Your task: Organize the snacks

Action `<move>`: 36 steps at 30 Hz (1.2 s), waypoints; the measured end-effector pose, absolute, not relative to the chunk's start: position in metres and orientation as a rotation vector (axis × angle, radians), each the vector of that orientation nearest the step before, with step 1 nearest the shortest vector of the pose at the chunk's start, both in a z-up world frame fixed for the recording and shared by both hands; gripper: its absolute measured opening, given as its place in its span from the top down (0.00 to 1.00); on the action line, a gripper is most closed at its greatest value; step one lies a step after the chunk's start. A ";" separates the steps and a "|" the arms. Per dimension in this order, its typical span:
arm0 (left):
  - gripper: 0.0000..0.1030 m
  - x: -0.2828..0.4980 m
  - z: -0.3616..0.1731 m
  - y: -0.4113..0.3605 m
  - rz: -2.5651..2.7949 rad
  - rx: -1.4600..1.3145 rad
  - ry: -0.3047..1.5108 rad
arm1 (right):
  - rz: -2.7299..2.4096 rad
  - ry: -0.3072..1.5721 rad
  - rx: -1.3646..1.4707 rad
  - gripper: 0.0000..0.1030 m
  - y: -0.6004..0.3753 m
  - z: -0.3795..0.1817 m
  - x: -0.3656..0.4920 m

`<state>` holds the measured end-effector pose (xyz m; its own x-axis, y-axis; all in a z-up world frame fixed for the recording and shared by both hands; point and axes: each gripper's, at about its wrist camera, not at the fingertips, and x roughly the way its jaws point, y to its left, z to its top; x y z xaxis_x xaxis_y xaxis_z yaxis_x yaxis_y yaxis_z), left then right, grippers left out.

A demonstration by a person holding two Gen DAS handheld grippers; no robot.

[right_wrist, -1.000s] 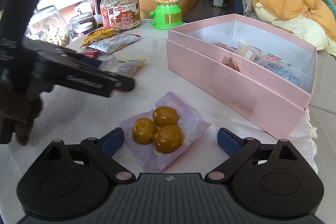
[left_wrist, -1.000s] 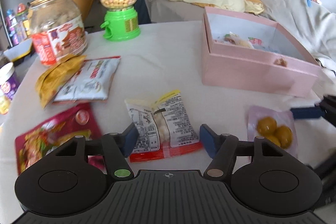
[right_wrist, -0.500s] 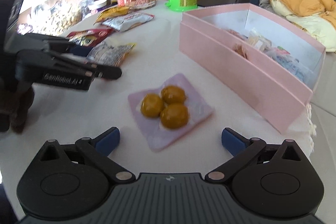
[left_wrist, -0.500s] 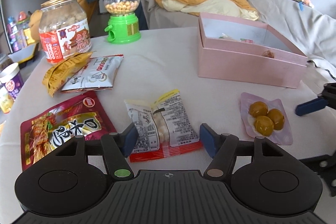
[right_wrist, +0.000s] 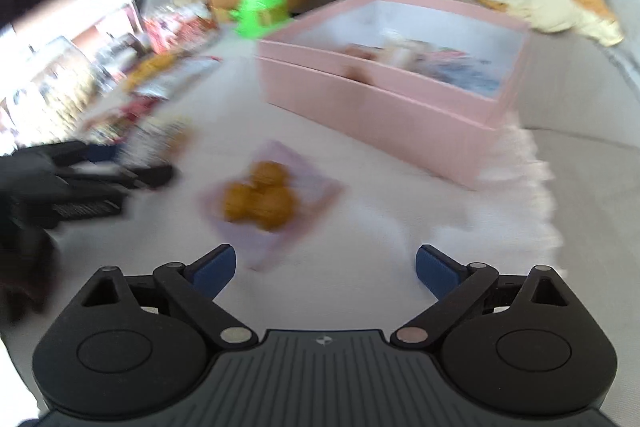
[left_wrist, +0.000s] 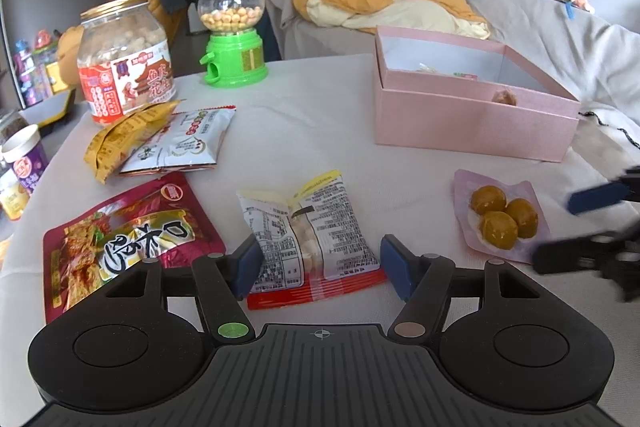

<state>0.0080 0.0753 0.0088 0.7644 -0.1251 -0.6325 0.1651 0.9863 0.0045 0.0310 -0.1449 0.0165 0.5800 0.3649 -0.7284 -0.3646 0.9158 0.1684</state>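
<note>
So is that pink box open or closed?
Open. The pink box has no lid on it, and you can see its white inner walls and a few small snacks lying inside.

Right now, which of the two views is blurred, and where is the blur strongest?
Right wrist view: blurred by motion, strongest at the left, where the jars and snack packs smear; the pink box and the pack of yellow balls are soft. Left wrist view: sharp, label print on the white pack is readable; only the right gripper at the edge is smeared.
</note>
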 end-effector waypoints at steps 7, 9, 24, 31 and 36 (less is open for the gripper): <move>0.33 0.007 0.010 0.081 -0.152 0.025 0.670 | 0.435 0.777 -0.146 0.13 -0.097 0.009 0.051; 0.34 0.003 0.014 0.081 -0.112 0.032 0.638 | 0.487 0.761 -0.181 0.38 -0.099 0.015 0.045; 0.34 0.091 0.184 0.022 -0.347 -0.079 0.381 | 0.491 0.542 -0.076 0.85 -0.164 0.135 0.083; 0.34 0.189 0.109 -0.015 -0.491 -0.201 0.813 | 0.333 0.537 -0.140 0.35 -0.195 0.166 0.149; 0.33 0.190 0.074 -0.002 -0.478 -0.229 0.777 | 0.305 0.606 -0.117 0.28 -0.206 0.148 0.157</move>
